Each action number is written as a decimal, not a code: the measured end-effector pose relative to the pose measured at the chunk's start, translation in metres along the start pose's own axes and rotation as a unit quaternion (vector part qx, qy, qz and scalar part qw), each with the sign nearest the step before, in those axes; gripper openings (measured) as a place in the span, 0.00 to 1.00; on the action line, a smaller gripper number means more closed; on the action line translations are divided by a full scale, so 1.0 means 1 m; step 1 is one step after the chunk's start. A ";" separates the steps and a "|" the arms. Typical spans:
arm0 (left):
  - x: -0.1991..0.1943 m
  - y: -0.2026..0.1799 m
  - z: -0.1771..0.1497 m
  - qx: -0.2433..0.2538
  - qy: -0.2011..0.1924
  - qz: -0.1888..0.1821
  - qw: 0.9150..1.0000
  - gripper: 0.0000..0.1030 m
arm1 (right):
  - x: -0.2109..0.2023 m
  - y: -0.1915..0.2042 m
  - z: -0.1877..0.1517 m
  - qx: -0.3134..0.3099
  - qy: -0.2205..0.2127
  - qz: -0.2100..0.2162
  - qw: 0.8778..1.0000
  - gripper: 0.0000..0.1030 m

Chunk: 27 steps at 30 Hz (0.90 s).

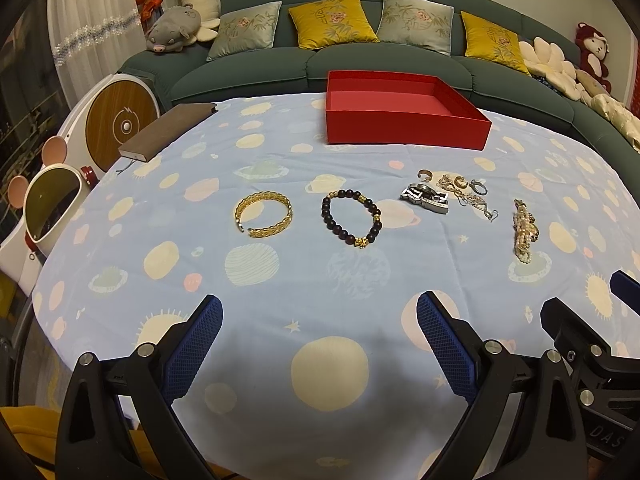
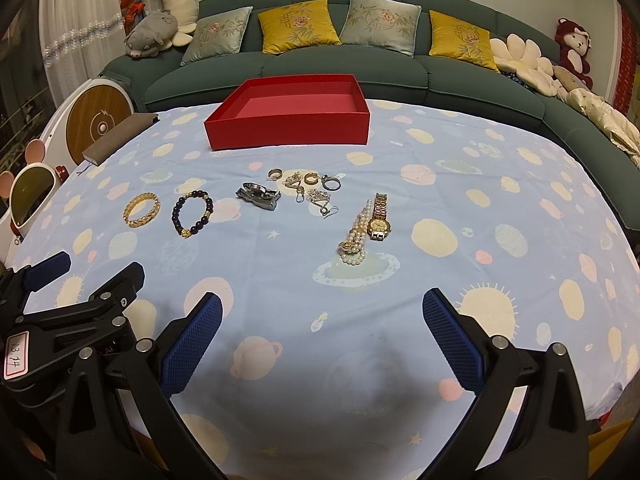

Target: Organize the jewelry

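**Jewelry spread out, red box empty**

Jewelry lies in a row on the counter [image 2: 440,184]: gold bangle [image 2: 141,210], dark bead bracelet [image 2: 192,213], silver clasp [image 2: 258,195], small rings and earrings [image 2: 308,186], pearl strand [image 2: 356,236], gold watch [image 2: 378,216]. The red box [image 2: 288,128] sits behind them. Left gripper [image 1: 320,340] and right gripper [image 2: 322,340] both gape wide, holding nothing.

Left gripper [image 1: 320,344]: black plastic arms, triangular cut-outs, silver round screws at pivots. Fingers [image 1: 194,346] faced with dark blue pads, fine grid texture. Right gripper [image 2: 322,344]: same black frame, same silver screws, same blue gridded pads [image 2: 454,342]. White label [image 2: 15,354], red border, handwritten "13.14", stuck on left gripper body. Pale letters "DAS" on black body at right edge of left wrist view.
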State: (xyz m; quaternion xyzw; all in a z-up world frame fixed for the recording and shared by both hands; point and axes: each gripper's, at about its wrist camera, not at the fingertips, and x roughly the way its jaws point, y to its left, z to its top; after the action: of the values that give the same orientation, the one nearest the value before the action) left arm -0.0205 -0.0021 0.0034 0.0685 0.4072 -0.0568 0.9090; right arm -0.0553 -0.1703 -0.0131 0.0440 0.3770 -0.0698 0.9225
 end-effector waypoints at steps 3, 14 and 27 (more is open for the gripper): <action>0.000 0.001 -0.001 -0.001 0.000 0.000 1.000 0.92 | 0.000 0.000 0.000 0.000 0.000 0.000 1.000 0.95; 0.001 0.005 -0.005 -0.006 0.003 -0.003 1.000 0.92 | 0.000 0.004 -0.001 -0.001 0.001 0.000 1.000 0.95; 0.001 0.005 -0.004 -0.007 0.005 -0.004 1.000 0.92 | 0.000 0.003 -0.001 -0.001 0.001 0.000 1.000 0.95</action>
State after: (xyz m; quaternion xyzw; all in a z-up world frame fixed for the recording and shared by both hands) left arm -0.0217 0.0032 0.0006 0.0608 0.4121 -0.0574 0.9073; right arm -0.0555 -0.1674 -0.0136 0.0433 0.3781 -0.0694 0.9221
